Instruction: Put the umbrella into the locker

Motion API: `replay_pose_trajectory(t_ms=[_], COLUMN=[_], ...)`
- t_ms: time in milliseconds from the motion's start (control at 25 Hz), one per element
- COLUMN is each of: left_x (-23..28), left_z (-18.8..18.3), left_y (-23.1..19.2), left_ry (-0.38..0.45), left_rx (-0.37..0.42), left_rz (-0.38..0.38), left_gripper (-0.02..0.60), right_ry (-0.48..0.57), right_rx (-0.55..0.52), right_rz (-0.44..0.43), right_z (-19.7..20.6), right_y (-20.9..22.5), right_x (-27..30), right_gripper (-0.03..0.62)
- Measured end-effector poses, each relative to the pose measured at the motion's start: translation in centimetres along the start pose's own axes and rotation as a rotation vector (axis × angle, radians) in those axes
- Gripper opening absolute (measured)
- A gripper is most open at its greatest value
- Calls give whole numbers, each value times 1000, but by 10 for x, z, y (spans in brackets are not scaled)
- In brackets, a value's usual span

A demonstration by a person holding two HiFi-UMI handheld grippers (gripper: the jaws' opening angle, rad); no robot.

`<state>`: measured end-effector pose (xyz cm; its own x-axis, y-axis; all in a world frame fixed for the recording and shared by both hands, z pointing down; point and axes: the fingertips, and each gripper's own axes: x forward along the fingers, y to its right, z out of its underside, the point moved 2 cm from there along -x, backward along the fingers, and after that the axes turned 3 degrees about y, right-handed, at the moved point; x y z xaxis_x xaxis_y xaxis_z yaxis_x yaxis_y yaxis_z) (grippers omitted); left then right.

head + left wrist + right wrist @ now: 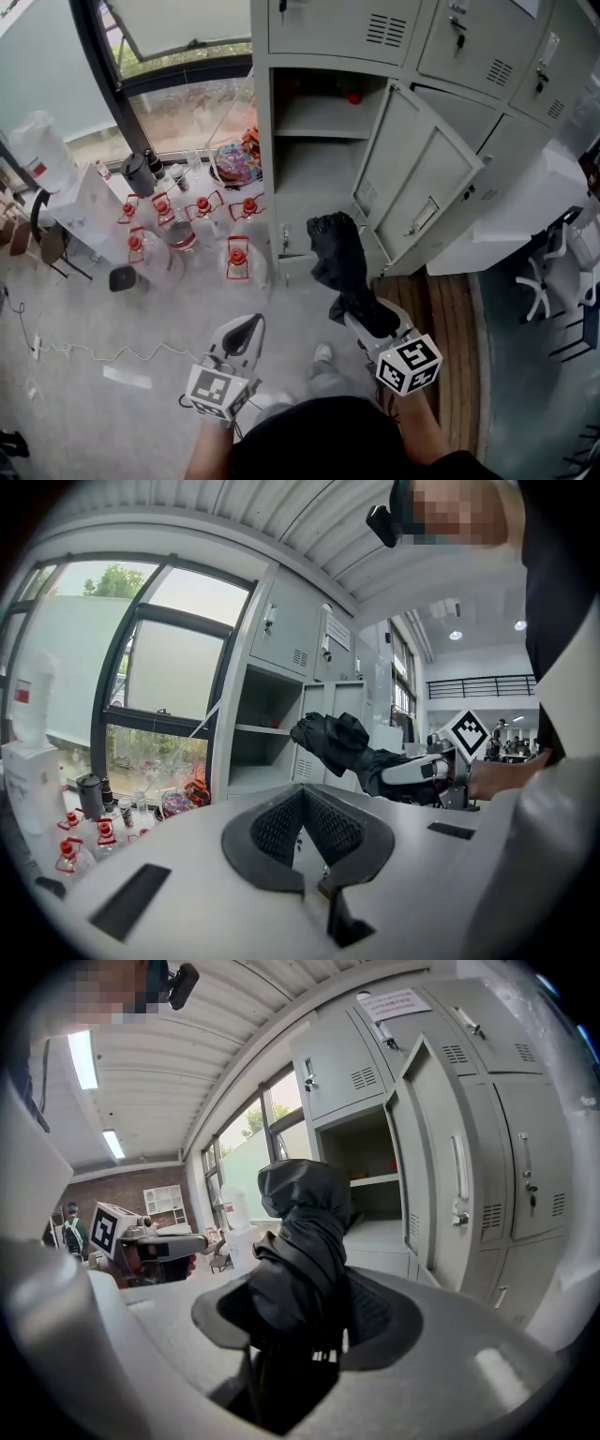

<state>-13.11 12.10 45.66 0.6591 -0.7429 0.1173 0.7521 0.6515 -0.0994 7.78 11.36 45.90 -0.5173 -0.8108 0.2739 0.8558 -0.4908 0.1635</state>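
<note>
A black folded fabric umbrella (339,262) stands in the middle of the head view. Its cloth is crumpled and bunched, loosely wrapped round the shaft, and ends in a rounded, puffy lump at the top. The right tool (361,321), at lower centre-right, has its jaws closed on the umbrella's lower end. In the right gripper view the dark folds (305,1241) fill the gap between the pads and rise up the centre of the frame. The umbrella is outside the tall grey metal locker (263,169) at upper centre, just before its open compartment. The compartment's door (417,178) is swung out to the right. The left tool (244,328), at lower centre-left, has nothing in it, and its dark ribbed pads (277,827) meet at the tips. Clear plastic bottles with red caps (187,225) stand on the floor at left.
</note>
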Motion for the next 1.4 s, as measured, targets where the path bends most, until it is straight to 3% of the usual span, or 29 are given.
replay_pose_trajectory(t_ms=[240,400,840,1400], left_x=[60,91,144,170], left_z=[-13,-26,-27,-43], left_y=[-16,-17,-22,-72], left_ry=[0,1,5,-12], left_rx=[36,18,47,29], left_rz=[-34,-77,-143,-93], left_gripper=[11,11,11,11], right_ry=[-3,-1,-26,-29], right_rx=[7,0,-37,-27], right_rz=[-50,-80,-142,-50], right_z=[-18,-29,-44,-66], right_y=[49,73,108,114], right_x=[41,60,100,147], right_gripper=[216,218,218,218])
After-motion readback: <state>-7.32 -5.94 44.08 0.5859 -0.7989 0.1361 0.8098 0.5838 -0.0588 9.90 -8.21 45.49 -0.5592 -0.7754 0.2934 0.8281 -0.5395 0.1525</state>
